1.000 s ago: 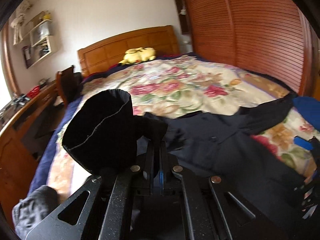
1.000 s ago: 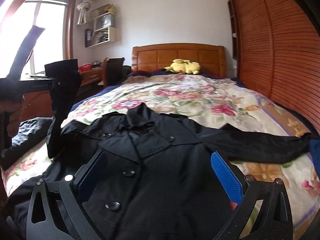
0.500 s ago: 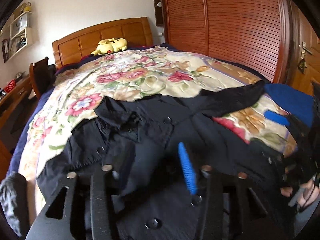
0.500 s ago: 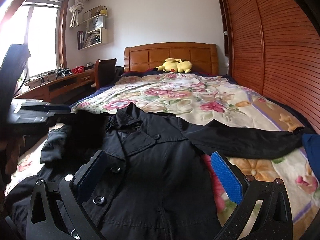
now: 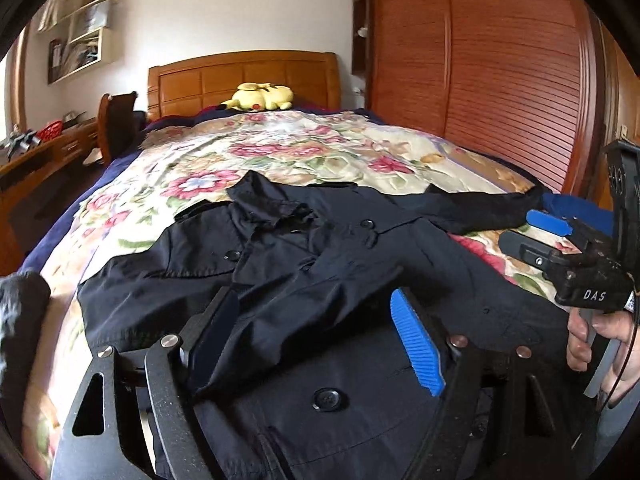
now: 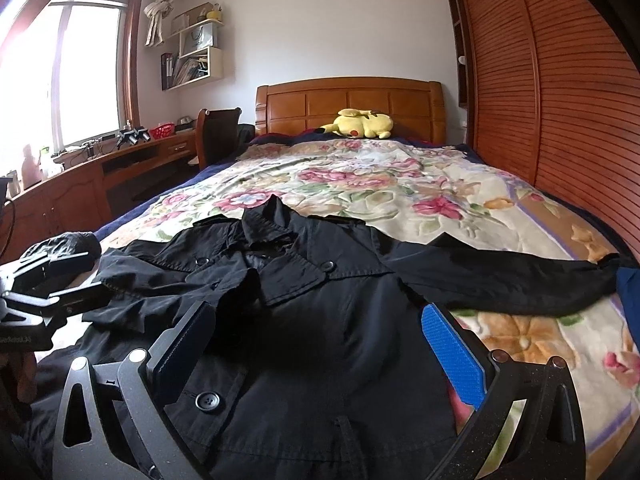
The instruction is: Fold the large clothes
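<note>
The black coat [image 6: 320,320] lies face up on the bed [image 6: 400,184], one sleeve folded across its chest and the other sleeve [image 6: 520,280] stretched out flat. Both the left gripper [image 5: 316,336] and right gripper [image 6: 320,344] hover above with fingers apart, holding nothing. Most folding appears undone.

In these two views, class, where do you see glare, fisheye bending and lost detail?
Right wrist view: the window is blown out to white glare, the wardrobe doors bow outward, and the black coat lies so dark that its folds barely show. Left wrist view: softer light, dark vignette at the corners, and blur low on the left edge.
</note>
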Motion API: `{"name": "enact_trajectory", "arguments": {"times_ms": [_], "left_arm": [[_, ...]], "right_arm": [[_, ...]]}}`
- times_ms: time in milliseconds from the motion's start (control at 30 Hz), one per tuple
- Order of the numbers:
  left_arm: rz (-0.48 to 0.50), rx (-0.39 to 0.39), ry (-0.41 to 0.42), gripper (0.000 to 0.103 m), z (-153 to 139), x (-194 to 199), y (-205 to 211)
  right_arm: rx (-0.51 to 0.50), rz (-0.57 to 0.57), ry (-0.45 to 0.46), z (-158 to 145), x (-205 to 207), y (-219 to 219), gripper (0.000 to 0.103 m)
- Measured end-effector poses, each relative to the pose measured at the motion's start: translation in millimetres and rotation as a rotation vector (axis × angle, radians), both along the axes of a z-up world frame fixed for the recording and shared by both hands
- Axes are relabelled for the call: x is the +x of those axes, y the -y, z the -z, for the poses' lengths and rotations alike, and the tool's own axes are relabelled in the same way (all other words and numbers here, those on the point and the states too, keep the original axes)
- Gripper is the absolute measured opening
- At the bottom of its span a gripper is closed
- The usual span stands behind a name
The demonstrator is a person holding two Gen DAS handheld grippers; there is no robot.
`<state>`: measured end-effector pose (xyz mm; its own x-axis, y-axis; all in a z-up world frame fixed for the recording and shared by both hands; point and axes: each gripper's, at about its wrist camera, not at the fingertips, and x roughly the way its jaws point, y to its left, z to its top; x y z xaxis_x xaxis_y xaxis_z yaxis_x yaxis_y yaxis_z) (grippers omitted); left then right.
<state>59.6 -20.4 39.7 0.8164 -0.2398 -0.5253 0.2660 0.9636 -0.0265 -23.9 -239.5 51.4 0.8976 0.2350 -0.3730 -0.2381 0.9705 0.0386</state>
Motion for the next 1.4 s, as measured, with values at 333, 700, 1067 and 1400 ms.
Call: {"name": "enact_trajectory", "arguments": {"times_ms": [333, 700, 1067, 1400], "left_arm": [[-0.09, 0.009, 0.027, 0.08, 22.5, -3.8, -22.5], [-0.11, 0.015, 0.06, 0.08, 28.2, -9.6, -34.3], [-0.125, 0.007, 0.067, 0.08, 32.7, -10.4, -36.7], [-0.141, -0.014, 0.062, 0.08, 36.5, -10.3, -43.2]], "right_arm": [[-0.049, -0.08, 0.009, -10.9, 30.6, -25.7, 0.102], [-0.031, -0.194, -0.152, 20.5, 90.3, -45.1, 0.095], [-0.048, -0.285, -0.286, 45.5, 120.4, -58.5, 0.07], [-0.018, -0.35, -0.337, 51.7, 119.5, -58.2, 0.053]]}}
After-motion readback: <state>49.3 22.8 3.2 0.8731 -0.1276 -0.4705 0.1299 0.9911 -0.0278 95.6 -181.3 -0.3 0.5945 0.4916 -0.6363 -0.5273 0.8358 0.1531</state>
